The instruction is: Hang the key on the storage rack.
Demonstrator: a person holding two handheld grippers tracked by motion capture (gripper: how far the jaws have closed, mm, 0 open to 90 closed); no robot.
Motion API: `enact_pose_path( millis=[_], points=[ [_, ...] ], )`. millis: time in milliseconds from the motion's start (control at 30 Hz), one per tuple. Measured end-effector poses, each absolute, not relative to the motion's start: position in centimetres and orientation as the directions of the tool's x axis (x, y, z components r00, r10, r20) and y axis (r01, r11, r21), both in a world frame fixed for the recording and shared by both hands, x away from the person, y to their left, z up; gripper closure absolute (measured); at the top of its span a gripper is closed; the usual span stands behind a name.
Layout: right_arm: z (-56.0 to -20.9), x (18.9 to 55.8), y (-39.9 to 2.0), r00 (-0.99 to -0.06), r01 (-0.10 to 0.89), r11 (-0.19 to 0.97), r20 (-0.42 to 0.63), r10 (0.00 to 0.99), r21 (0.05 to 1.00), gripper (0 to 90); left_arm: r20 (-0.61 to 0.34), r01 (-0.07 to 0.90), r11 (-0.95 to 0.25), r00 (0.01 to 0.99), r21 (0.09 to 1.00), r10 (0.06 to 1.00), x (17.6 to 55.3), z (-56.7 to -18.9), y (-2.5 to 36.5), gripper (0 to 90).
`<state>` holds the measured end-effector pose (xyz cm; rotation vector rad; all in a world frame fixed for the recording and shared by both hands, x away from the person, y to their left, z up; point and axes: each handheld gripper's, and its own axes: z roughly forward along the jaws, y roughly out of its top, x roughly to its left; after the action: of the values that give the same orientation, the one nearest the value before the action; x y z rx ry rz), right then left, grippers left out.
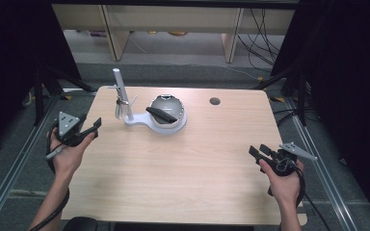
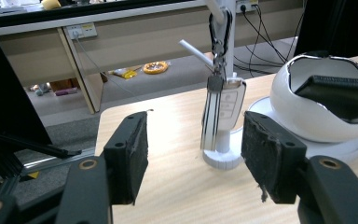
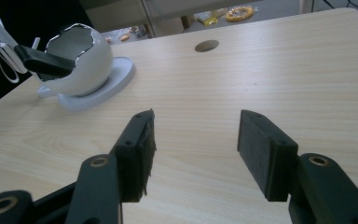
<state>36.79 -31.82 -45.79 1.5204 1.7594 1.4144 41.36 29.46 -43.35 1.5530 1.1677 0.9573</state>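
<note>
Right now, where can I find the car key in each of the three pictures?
High view: the car key hangs from the white stand's post, upper left of the table.
Left gripper view: centre, hanging beyond the open jaws.
Right gripper view: at the far left edge, partly cut off.
Shared landmark: the white egg-shaped bowl beside it.

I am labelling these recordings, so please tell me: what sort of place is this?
Probably a lab or workshop recording station: a bare wooden table between dark curtains, metal rails on the floor, loose cables behind.
</note>
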Motion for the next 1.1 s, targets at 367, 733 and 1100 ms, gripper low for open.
enact_pose_path(
  millis=[367,733,1100],
  points=[
    [-47.1,36.5,-32.7,-0.279,0.475,-0.128,0.287,0.917,0.870,46.3,0.036,0.265,-0.099,0.235,0.959,0.971,38.7,-47.2,30.8,40.4],
    [-49.5,36.2,-33.0,-0.298,0.477,-0.065,0.231,0.926,0.877,46.0,0.040,0.301,-0.116,0.249,0.947,0.968,37.6,-51.1,30.5,40.6],
    [-49.5,35.9,-32.7,-0.298,0.451,-0.049,0.202,0.933,0.891,45.5,0.024,0.282,-0.093,0.238,0.955,0.971,36.9,-52.1,30.2,40.4]
  ],
)
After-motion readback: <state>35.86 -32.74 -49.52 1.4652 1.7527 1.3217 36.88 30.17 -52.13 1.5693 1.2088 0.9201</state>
